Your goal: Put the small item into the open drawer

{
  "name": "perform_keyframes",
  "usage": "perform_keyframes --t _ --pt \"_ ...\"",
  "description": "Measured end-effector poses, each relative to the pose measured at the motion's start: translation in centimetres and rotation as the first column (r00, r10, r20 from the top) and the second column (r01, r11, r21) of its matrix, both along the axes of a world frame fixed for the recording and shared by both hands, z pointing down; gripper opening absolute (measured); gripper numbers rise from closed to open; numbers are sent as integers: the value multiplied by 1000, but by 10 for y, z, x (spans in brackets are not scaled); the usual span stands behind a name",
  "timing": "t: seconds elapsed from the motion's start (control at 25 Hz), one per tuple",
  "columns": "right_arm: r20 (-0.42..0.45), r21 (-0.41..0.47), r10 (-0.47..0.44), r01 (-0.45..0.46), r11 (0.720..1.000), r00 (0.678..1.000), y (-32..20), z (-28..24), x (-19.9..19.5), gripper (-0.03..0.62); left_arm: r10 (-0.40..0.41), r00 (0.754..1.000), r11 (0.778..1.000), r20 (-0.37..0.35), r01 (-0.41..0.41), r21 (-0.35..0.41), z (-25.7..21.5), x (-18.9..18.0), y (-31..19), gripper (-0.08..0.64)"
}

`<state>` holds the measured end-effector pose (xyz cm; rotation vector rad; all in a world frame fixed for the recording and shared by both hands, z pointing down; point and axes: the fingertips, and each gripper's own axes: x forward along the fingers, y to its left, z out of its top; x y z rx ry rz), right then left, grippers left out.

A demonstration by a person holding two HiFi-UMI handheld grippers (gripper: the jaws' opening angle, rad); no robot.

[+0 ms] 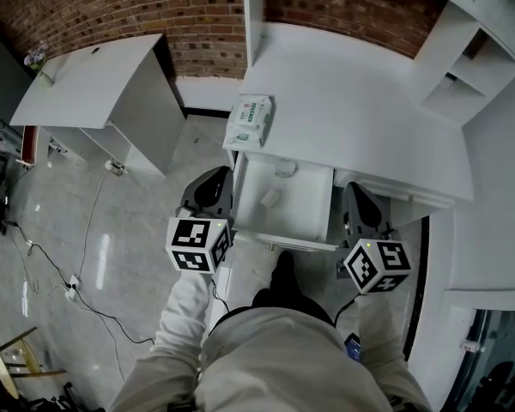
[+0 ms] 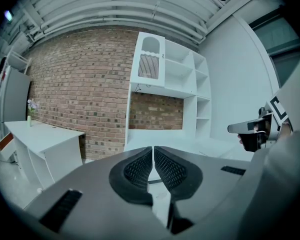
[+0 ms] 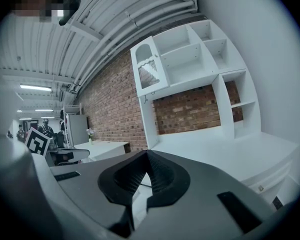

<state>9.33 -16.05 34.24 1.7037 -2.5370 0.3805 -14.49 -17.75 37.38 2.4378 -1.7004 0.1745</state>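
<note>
Left claw (image 2: pixel 153 150), right claw (image 3: pixel 147 153): both closed beside drawer (image 1: pixel 302 206), small item (image 1: pixel 269 198) inside.

The head view looks steeply down on the desk (image 1: pixel 352 101); both gripper views face the brick wall (image 2: pixel 80 84) beyond it.

Nothing is reading clearly as words or numbers. The packet (image 1: pixel 250 120) on the bench (image 1: pixel 352 101), upper centre, is carrying green print too small to read. The marker cubes (image 1: pixel 197 245) lower down are showing only black-and-white square patterns.
</note>
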Motion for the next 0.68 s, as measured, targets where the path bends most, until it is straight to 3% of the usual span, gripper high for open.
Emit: perform_keyframes --t 0.68 --pt "-17 12 -14 14 1000 1000 12 -4 -6 26 6 1000 1000 8 -6 8 -6 -3 13 28"
